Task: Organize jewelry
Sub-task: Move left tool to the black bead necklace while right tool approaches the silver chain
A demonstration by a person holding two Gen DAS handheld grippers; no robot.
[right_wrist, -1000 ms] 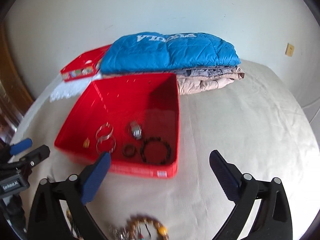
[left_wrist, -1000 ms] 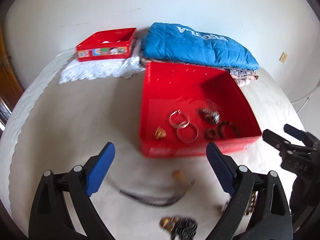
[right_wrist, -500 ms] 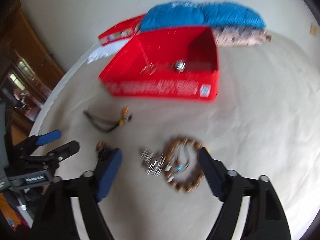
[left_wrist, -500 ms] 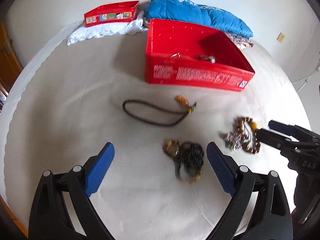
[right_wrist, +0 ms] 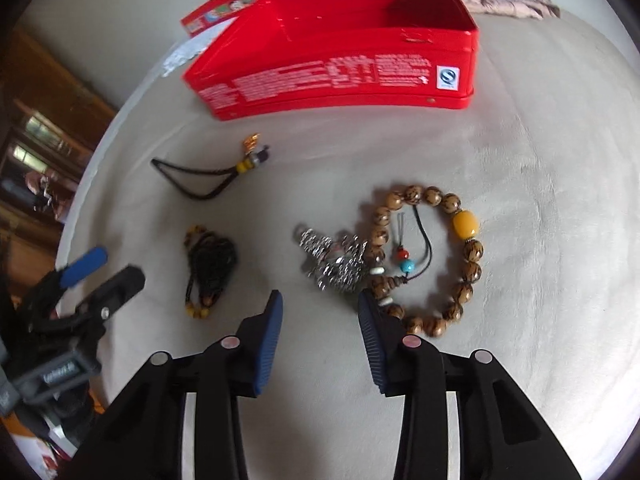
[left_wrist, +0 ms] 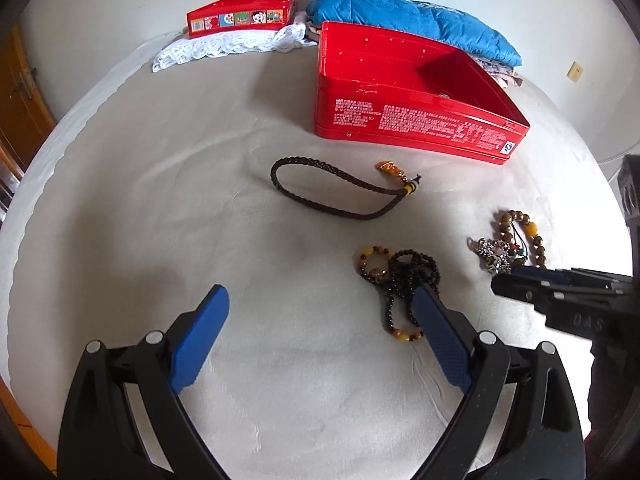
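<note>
An open red tin box (left_wrist: 416,114) (right_wrist: 340,76) stands on the pale bed cover. In front of it lie a dark braided cord with a gold charm (left_wrist: 340,190) (right_wrist: 208,178), a black bead string with amber beads (left_wrist: 400,280) (right_wrist: 210,266), a silver chain piece (right_wrist: 336,260) (left_wrist: 494,254) and a brown wooden bead bracelet with a yellow bead (right_wrist: 440,256) (left_wrist: 524,232). My left gripper (left_wrist: 320,340) is open and empty, its right finger by the black beads. My right gripper (right_wrist: 320,320) is open, just short of the silver piece and the bracelet.
A smaller red tin (left_wrist: 242,14) sits on a white lace cloth (left_wrist: 228,46) at the back left. A folded blue quilted jacket (left_wrist: 416,20) lies on other folded clothes behind the box. A wooden door (left_wrist: 20,96) is at the far left.
Both grippers have dropped from above the box toward the loose jewelry on the cover. The right gripper's fingers have narrowed and come close to the silver piece and bracelet.
</note>
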